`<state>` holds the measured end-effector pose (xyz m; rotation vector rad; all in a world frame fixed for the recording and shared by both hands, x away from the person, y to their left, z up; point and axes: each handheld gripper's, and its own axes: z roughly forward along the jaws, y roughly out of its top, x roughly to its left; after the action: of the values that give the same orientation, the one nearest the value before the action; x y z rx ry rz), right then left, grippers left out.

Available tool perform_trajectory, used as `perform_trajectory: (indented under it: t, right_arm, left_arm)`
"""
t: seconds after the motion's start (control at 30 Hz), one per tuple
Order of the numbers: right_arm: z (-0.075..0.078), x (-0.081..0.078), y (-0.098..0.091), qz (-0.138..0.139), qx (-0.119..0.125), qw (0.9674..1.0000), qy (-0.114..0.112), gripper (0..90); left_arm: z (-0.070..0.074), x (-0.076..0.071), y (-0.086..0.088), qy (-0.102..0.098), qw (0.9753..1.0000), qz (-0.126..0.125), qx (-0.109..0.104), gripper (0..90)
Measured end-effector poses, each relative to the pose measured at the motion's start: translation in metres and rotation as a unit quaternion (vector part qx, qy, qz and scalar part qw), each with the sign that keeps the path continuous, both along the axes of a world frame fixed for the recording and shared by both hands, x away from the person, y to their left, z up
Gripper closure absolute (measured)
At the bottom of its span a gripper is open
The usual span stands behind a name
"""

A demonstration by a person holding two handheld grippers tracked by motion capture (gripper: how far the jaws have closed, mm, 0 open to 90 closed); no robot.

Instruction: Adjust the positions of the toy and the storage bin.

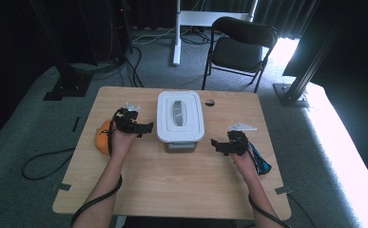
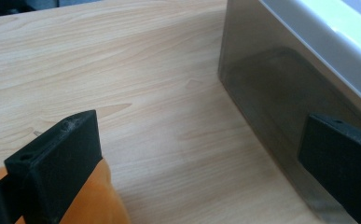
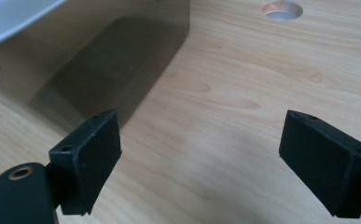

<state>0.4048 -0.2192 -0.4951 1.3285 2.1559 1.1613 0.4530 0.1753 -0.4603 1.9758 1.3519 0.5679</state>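
One lidded box (image 1: pixel 180 119) is sitting on the bench (image 1: pixel 172 185), and two claws are flanking it, one on each side. The left claw (image 1: pixel 141 129) is hovering just beside the box's left wall, its jaws standing wide apart and gripping nothing; in the left gripper view the box's smoky translucent wall (image 2: pixel 281 93) is lying just ahead of the claw, close behind one of its jaws, with bare wood between the two jaws. One orange object (image 1: pixel 102 137) is lying right behind this claw, under the person's hand. The right claw (image 1: pixel 218 145) is hanging near the box's right wall, likewise spread wide and empty; the box (image 3: pixel 99 56) is sitting ahead of it and off to one side. One round hole (image 3: pixel 282 9) in the bench is lying farther ahead of this claw. One blue object (image 1: pixel 262 164) is resting just behind the right claw.
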Motion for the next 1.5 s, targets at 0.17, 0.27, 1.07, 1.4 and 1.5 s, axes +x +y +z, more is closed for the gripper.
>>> perform_trajectory:
  t: [0.17,0.27,1.07,1.4,1.5]
  right_arm:
    - [0.003,0.013,0.002,-0.017,0.005,0.9998,-0.004,12.0]
    - [0.002,0.02,0.003,-0.037,0.002,0.9993,-0.007,12.3]
    - [-0.013,0.092,0.024,-0.094,0.001,0.9947,0.041,12.3]
    - [-0.022,0.099,0.037,-0.084,-0.002,0.9947,0.06,12.3]
    - [-0.021,0.098,0.042,-0.076,-0.002,0.9954,0.058,12.4]
  left_arm:
    - [-0.005,0.009,-0.004,0.005,0.9995,0.031,-0.002,0.3]
    - [-0.011,0.015,-0.007,0.013,0.9992,0.037,-0.001,0.3]
    - [-0.024,0.051,-0.014,0.035,0.997,0.052,0.046,0.3]
    - [-0.029,0.055,-0.025,0.044,0.9971,0.041,0.046,0.2]
    - [-0.03,0.055,-0.026,0.049,0.9973,0.036,0.042,0.3]
